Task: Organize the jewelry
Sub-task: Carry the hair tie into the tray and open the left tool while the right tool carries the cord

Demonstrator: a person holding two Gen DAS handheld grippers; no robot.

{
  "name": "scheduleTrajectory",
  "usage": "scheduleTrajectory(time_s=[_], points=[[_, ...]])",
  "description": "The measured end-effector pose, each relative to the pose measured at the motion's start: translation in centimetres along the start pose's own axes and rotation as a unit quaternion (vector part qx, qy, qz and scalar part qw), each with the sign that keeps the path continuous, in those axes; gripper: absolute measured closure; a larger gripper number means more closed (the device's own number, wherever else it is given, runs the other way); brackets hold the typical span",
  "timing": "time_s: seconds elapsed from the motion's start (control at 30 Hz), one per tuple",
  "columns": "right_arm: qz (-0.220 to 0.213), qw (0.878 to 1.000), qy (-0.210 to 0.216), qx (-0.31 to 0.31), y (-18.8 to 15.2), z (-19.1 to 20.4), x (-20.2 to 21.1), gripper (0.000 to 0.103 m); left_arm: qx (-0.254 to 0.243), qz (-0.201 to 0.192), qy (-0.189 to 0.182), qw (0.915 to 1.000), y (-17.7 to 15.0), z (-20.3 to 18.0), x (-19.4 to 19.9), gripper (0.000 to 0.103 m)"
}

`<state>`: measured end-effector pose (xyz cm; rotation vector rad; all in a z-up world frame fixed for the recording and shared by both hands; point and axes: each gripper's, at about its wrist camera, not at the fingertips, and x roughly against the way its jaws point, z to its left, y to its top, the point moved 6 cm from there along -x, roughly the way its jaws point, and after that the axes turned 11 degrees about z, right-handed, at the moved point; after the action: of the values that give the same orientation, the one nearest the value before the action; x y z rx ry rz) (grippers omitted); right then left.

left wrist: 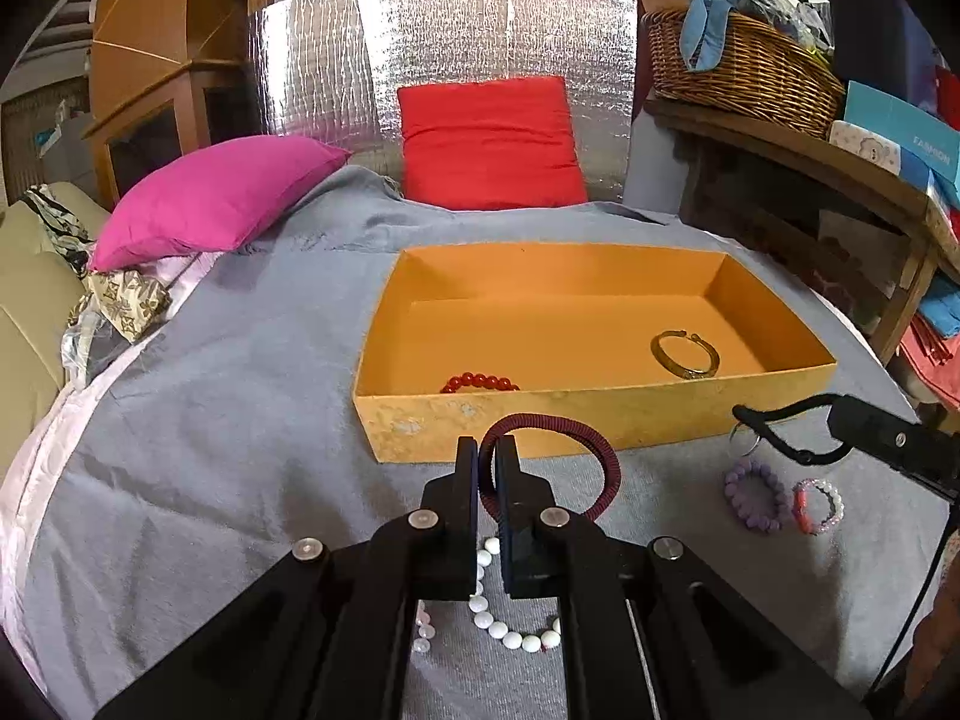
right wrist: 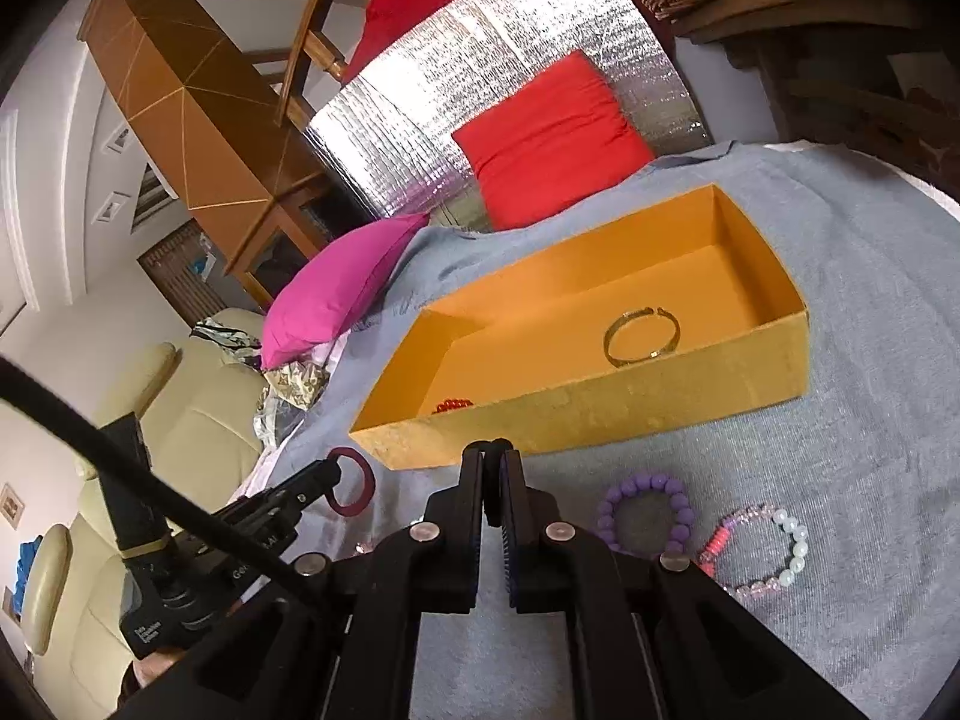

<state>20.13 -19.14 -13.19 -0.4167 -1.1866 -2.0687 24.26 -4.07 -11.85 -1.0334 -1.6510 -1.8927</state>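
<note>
The bed [left wrist: 210, 420] is covered with a grey blanket, and on it lies a long orange box [left wrist: 540, 420] with its long side running left to right in front of both tongs. Inside the box there are already a red bead bracelet [left wrist: 480, 384] near the front wall and a metal bangle [left wrist: 684, 354] more to the right. The left tongs [left wrist: 487, 468] are clenched on a dark red cord bracelet [left wrist: 576, 450] and hold it above the blanket, just before the front wall of the box, so the box lies straight ahead and the left hand is the nearer one for this piece. The right tongs [right wrist: 493, 468] are pressed together and seem to pinch something small and dark that I cannot make out. On the blanket near them lie a purple bead bracelet [right wrist: 648, 510] and a pink and white bracelet [right wrist: 762, 552]; a white bead bracelet [left wrist: 510, 630] lies under the left tongs.
</note>
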Motion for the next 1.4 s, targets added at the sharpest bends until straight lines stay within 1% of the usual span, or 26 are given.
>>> scheduleTrajectory(time_s=[0.4,0.53,0.63,0.77,0.83,0.9,0.97,1.03,1.1,1.23,1.33,1.4], points=[[-0.050,0.999,-0.001,-0.006,3.7,0.2,0.4,0.097,-0.001,-0.002,0.002,1.0000,0.8,-0.2,-0.4,0.097],[-0.057,0.998,0.000,-0.015,4.7,-0.1,-0.2,0.097,-0.003,-0.004,-0.002,1.0000,1.2,-0.3,-0.6,0.097],[-0.062,0.998,-0.002,-0.026,5.4,-0.7,-0.7,0.097,0.000,-0.012,-0.009,0.9999,2.0,0.0,-0.5,0.097],[-0.071,0.996,0.002,-0.050,7.0,-1.8,-1.4,0.097,0.030,-0.017,-0.025,0.9991,4.0,0.8,-0.5,0.097],[-0.073,0.995,-0.002,-0.061,7.7,-2.5,-1.9,0.097,0.039,-0.018,-0.036,0.9984,5.0,0.7,-0.7,0.097],[-0.071,0.995,-0.001,-0.074,8.2,-3.1,-2.6,0.097,0.039,-0.021,-0.040,0.9982,5.9,0.4,-1.0,0.097],[-0.064,0.995,0.000,-0.080,8.6,-3.4,-3.3,0.097,0.029,-0.014,-0.038,0.9988,6.9,-0.3,-2.0,0.097],[-0.057,0.996,-0.011,-0.074,8.8,-3.3,-4.2,0.097,0.024,-0.001,-0.046,0.9987,7.5,-1.2,-3.3,0.097],[-0.049,0.996,-0.019,-0.069,8.8,-3.2,-5.1,0.097,0.016,0.008,-0.047,0.9987,7.7,-1.9,-4.4,0.097],[-0.034,0.997,-0.032,-0.062,8.5,-3.0,-6.6,0.097,0.004,0.048,-0.049,0.9977,7.1,-3.1,-7.0,0.097],[-0.021,0.997,-0.039,-0.058,8.3,-2.9,-7.6,0.097,0.004,0.058,-0.054,0.9969,7.4,-3.4,-8.0,0.097],[-0.019,0.997,-0.043,-0.055,8.2,-2.9,-8.0,0.097,0.004,0.058,-0.052,0.9970,7.5,-3.5,-8.2,0.097]])
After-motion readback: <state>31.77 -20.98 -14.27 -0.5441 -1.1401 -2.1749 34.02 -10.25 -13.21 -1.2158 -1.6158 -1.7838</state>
